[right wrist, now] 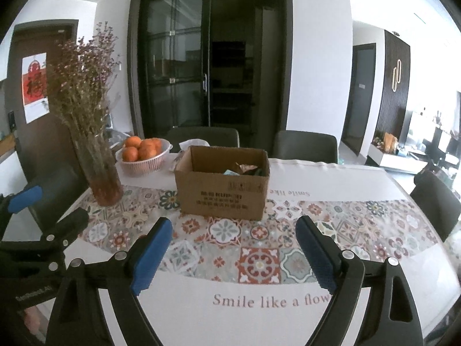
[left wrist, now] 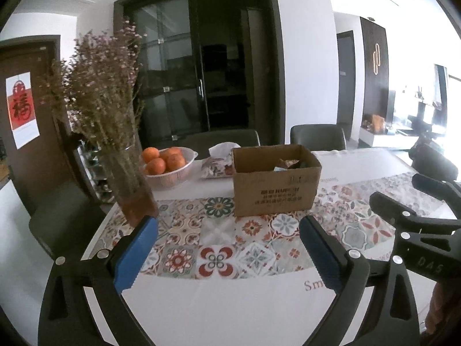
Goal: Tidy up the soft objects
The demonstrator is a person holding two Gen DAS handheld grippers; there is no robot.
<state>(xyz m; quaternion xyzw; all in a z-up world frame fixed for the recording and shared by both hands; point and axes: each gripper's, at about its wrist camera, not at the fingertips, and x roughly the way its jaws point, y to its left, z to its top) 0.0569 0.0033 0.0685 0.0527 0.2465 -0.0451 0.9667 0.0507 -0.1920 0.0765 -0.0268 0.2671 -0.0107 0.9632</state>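
Observation:
An open cardboard box (left wrist: 273, 193) (right wrist: 222, 196) stands on the patterned tablecloth (left wrist: 219, 245), a short way beyond both grippers. Inside it lie a crumpled brown soft item (right wrist: 245, 167) and something teal, mostly hidden by the box wall. A floral tissue pack (left wrist: 215, 167) with a white tissue sticking out sits just behind the box on the left. My left gripper (left wrist: 228, 225) is open above the cloth with nothing between its blue pads. To its right, my right gripper (right wrist: 234, 225) is also open and holds nothing.
A glass vase of dried flowers (left wrist: 126, 184) (right wrist: 100, 178) stands at the table's left, close to the left gripper's left finger. Behind it is a white bowl of oranges (left wrist: 170, 167) (right wrist: 144, 155). Dark chairs (right wrist: 305, 147) line the far and side edges.

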